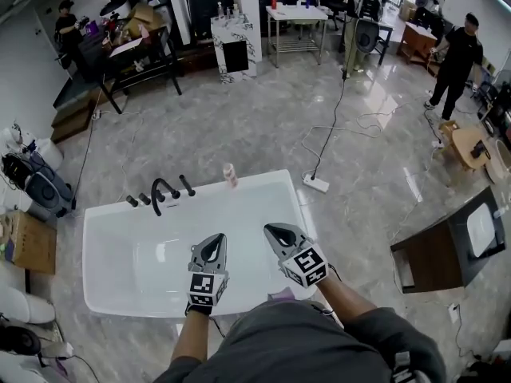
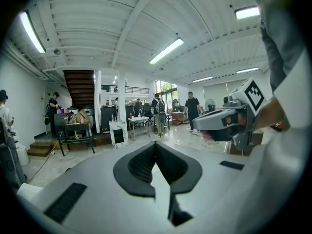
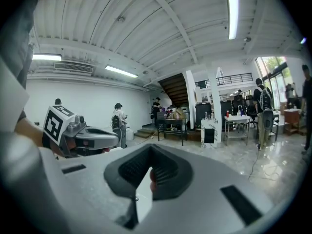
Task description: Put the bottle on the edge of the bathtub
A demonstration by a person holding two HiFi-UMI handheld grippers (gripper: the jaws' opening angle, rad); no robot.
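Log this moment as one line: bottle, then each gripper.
bottle: small pale pink bottle upright on far rim of white bathtub | left gripper: shut, empty | right gripper: shut, empty

Left gripper (image 1: 211, 248) and right gripper (image 1: 281, 234) held out side by side, both closed.
Each pair of jaws is pressed together and empty; the right reaches slightly farther forward, angled toward the left.

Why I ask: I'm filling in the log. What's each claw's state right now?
Left claw: closed, empty.
Right claw: closed, empty.
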